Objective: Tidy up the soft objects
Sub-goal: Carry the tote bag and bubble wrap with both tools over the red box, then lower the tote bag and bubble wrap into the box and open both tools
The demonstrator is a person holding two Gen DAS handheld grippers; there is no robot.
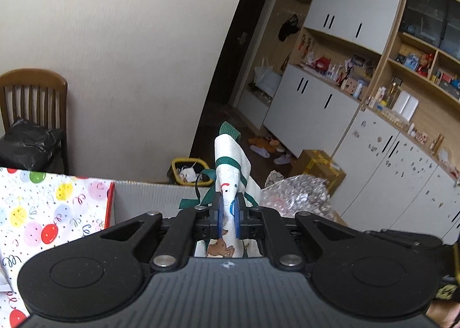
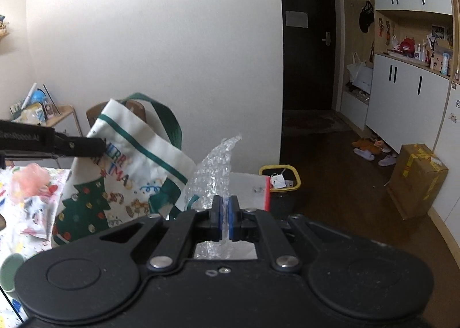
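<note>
Tote bag [image 2: 135, 167] reads "MERRY CHRISTMAS" | left fingers [image 1: 229, 210] pinch it | right fingers [image 2: 225, 214] pinch bubble wrap [image 2: 212, 172]

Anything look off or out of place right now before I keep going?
Nothing spilled or damaged. The left claw pinches the tote bag by its edge, so it hangs crumpled and tilted. The right claw grips bubble wrap beside the tote. Slippers lie scattered on the floor by the cabinets.

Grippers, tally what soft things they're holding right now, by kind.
White canvas Christmas tote bag with green straps: 1, pinched by the left gripper
Clear bubble wrap sheet: 1, pinched by the right gripper
Total: 2
</note>
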